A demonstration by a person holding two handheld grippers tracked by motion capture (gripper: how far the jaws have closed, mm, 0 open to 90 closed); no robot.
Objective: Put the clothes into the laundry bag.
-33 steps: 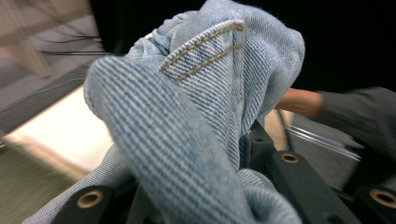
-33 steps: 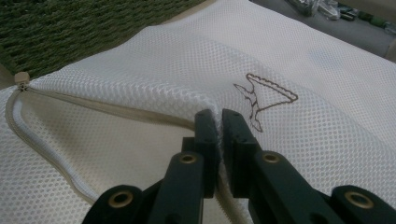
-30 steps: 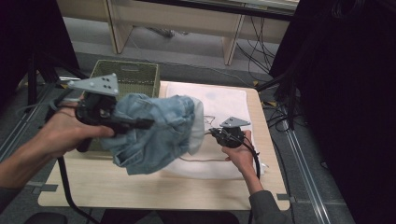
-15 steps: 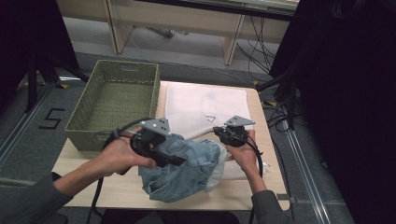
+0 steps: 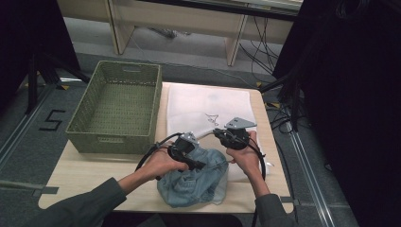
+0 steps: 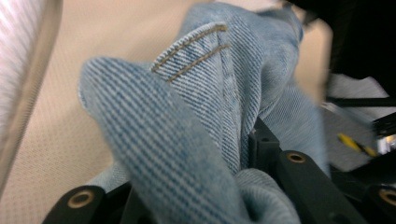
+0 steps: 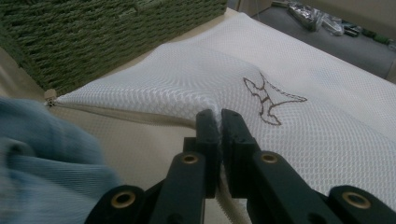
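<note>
- Here, the person is putting a piece of blue denim clothing (image 5: 196, 182) into a white mesh laundry bag (image 5: 203, 106), and the job is looking roughly half done.
- The right gripper (image 7: 219, 122) is pinching the edge of the mesh bag by its zipper, jaws closed tight on the white fabric and lifting it into a small peak, as if holding the mouth open.
- The left gripper (image 5: 198, 164) is gripping the denim: in the left gripper view a thick fold of blue cloth is sitting between the black jaws, which have just been opening a little while the cloth is bunched between them.
- The denim is lying in a heap on the near edge of the table (image 5: 75, 182), just in front of the bag's near end and touching it; whether any of it is already inside the bag is hard to tell.
- The bag is lying flat on the table, beside a green woven basket (image 5: 118, 109) that is sitting to its left.
- What is left, by my reading: pushing the denim through the opening, then letting go and probably zipping the bag shut.
</note>
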